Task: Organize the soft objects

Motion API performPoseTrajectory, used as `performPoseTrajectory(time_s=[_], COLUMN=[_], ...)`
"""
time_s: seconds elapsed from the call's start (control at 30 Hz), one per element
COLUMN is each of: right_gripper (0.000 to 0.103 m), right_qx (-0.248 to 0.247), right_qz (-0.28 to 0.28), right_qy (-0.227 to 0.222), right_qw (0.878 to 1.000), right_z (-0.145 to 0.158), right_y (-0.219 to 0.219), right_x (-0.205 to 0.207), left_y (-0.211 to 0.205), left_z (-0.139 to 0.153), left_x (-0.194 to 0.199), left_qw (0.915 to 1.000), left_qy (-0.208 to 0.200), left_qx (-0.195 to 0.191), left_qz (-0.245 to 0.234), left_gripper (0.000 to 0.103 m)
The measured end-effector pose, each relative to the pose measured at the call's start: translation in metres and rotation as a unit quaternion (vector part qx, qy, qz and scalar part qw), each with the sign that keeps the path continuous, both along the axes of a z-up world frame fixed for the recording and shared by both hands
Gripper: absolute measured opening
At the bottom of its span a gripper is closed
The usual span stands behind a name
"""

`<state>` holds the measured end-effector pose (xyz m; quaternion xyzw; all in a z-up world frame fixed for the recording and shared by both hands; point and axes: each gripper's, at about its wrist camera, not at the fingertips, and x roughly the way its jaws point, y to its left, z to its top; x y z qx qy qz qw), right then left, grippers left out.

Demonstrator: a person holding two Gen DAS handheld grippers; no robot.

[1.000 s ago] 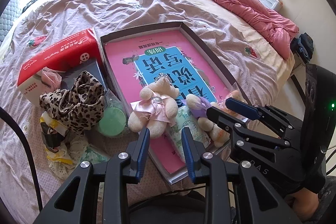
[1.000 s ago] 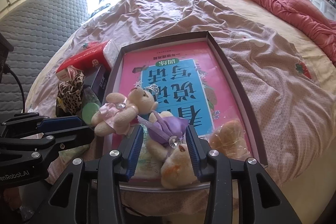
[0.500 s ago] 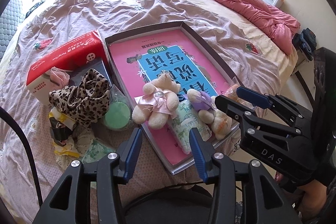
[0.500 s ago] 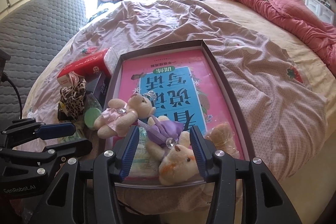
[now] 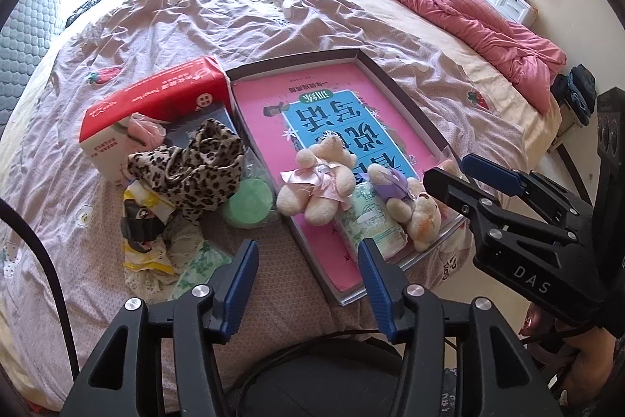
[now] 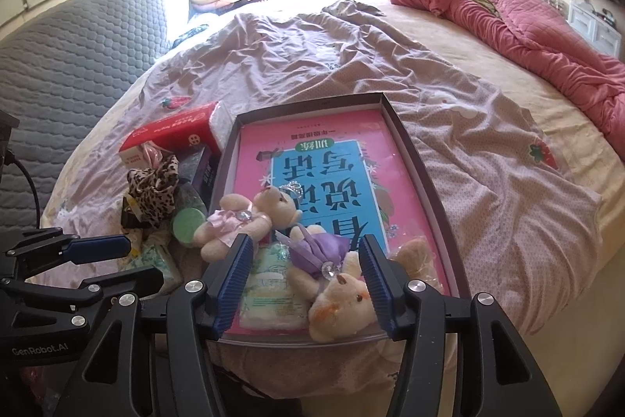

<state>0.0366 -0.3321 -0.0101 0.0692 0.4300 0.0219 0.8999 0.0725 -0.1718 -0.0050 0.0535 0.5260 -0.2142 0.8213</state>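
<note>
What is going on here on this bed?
A person holds two tongs over a shallow grey box on the bed. A cream teddy bear in a pink dress and another in a purple dress lie inside. Both the left tongs and right tongs have just been opening and grip nothing.

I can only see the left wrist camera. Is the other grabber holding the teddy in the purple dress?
Observer: No. In the right wrist view, the right gripper has its jaws open. They have just been opening, and the purple-dress teddy lies loose between them.
Operator: Is anything hiding behind that grabber?
Observer: Yes, another plush toy in clear wrap. It is in the box, beside that teddy.
</note>
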Motion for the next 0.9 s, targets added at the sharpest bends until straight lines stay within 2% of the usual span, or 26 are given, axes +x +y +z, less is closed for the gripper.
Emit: performPoseTrajectory(time_s=[0.2, 0.5, 0.9], right_gripper=[0.06, 0.065, 0.066], right_qx=[-0.005, -0.014, -0.027], right_qz=[0.007, 0.016, 0.041], right_qy=[-0.01, -0.022, -0.029], right_qw=[1.0, 1.0, 0.998], right_z=[0.008, 0.019, 0.026], right_y=[0.007, 0.02, 0.042], right_x=[-0.002, -0.003, -0.004], left_y=[0.01, 0.03, 0.083], left_z=[0.006, 0.008, 0.006], left_x=[-0.003, -0.007, -0.005], left_qw=[0.9999, 0.9996, 0.9964], left_qy=[-0.007, -0.009, 0.003], left_qx=[0.001, 0.0, -0.022], left_qz=[0.01, 0.026, 0.081], left_gripper=[0.057, 0.058, 0.059])
